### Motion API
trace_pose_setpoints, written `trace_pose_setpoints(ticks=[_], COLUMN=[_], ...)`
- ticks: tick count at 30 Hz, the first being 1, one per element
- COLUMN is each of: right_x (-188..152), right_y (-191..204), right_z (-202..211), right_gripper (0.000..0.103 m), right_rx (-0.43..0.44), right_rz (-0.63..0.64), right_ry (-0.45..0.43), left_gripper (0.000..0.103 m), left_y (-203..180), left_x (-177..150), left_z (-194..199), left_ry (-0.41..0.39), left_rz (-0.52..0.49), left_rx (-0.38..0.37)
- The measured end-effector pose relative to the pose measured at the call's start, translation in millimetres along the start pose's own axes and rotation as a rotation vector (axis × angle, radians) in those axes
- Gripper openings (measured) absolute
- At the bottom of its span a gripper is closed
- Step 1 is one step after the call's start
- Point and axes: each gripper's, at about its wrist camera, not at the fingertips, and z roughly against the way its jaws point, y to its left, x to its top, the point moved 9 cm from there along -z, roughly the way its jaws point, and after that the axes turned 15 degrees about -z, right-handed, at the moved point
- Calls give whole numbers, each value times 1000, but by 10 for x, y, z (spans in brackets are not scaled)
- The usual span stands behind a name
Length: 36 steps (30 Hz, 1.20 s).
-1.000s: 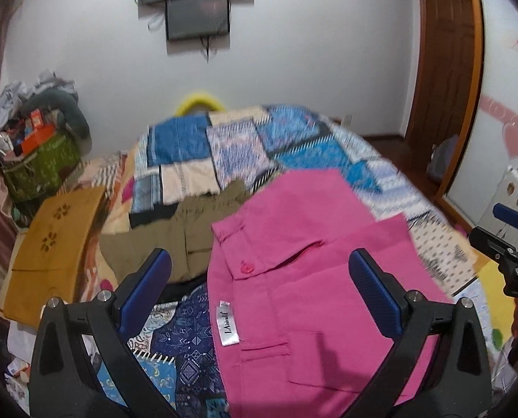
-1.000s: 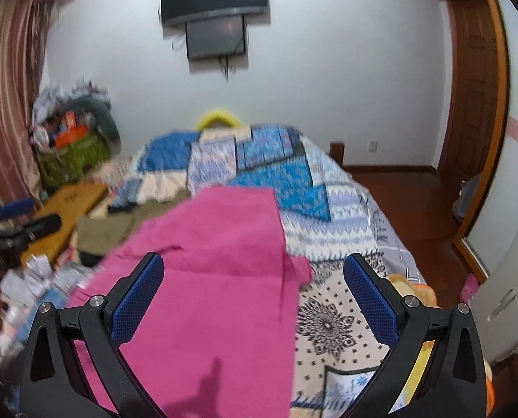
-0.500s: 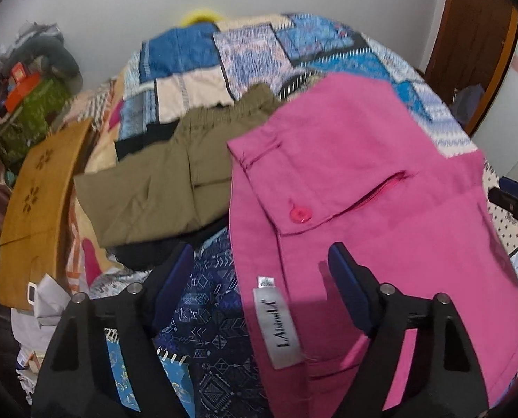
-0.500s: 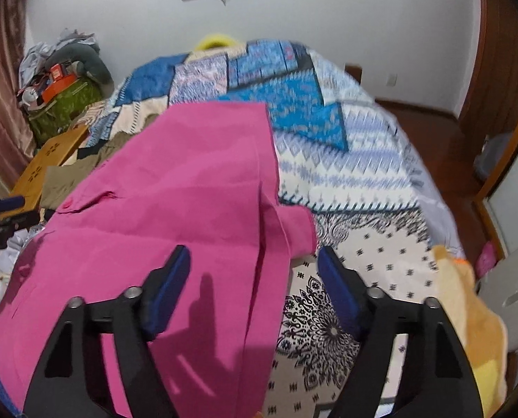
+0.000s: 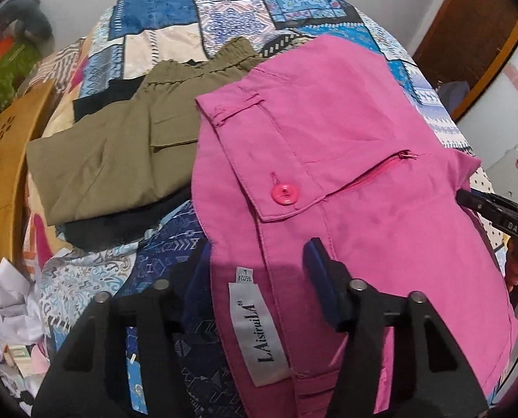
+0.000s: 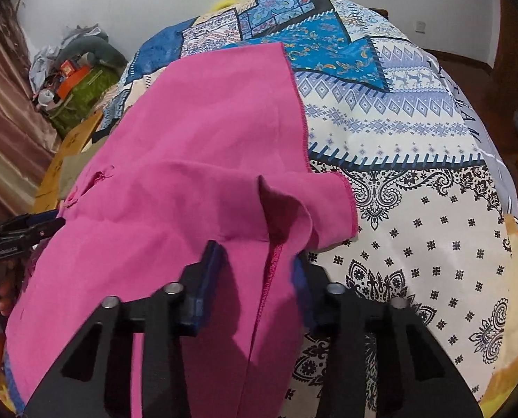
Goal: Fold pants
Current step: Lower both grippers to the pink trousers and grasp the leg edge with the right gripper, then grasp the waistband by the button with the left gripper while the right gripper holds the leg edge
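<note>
Pink pants (image 5: pixel 346 181) lie flat on the patchwork bed, waistband with a pink button (image 5: pixel 285 193) and a white brand label (image 5: pixel 255 327) near me. My left gripper (image 5: pixel 259 271) is low over the waistband's left edge, its jaws partly closed around the fabric with a gap still between them. In the right wrist view the pink pants (image 6: pixel 196 160) stretch away, with a folded-over corner in front. My right gripper (image 6: pixel 255 271) straddles the pants' right edge, jaws partly closed and still apart. Each gripper shows at the edge of the other's view.
Folded olive pants (image 5: pixel 119 153) on a dark garment lie left of the pink pants. An orange-brown board (image 5: pixel 5 174) leans at the bed's left side. The patterned bedspread (image 6: pixel 415 160) spreads to the right. Clutter and a green bag (image 6: pixel 78 87) stand at the far left by the wall.
Both grippers have come down and forward onto the near end of the pink pants, and their jaws have narrowed from wide open to partly closed around the fabric edges.
</note>
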Motion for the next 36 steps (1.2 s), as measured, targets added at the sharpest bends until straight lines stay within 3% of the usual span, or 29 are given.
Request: trace_pose_setpoints(ticks=[2,3,10,20,24,29,30,33,36], right_x=[-20,2,-22,-91,-48,197,264,408,543], right_y=[15,-10,-274,-372,-388,-403,-405,-440,-427], right_z=[15,11,30,198,399,573,591,610,556], right_gripper=[20,6,1,2,3,13,21,62,65], right_rx=[2,-25,-119,-124,-128,-108,-104,-132,-121], right_rz=[7,17,19,-8,-17,-64,-73,-103,-116], right_ry=[-3,-13,-28,-36,-79,-138,-152,-197,-216], left_gripper=[47,44,42,42,42,42,44,57,57], left_y=[-20,-32,-66,129,141,181,187,230,240], left_x=[18,20,68,4,55,293,327,412,447], left_z=[-5,-5,-24,63,248,343,328,214,57], left_ry=[1,3,7,23,-17,-62,-62,-46,-17], left_rz=[-6,-7,-29,-30,-44,-35,-28,8,29], left_rx=[-13,-23,-12,85,88,84,78,65,44])
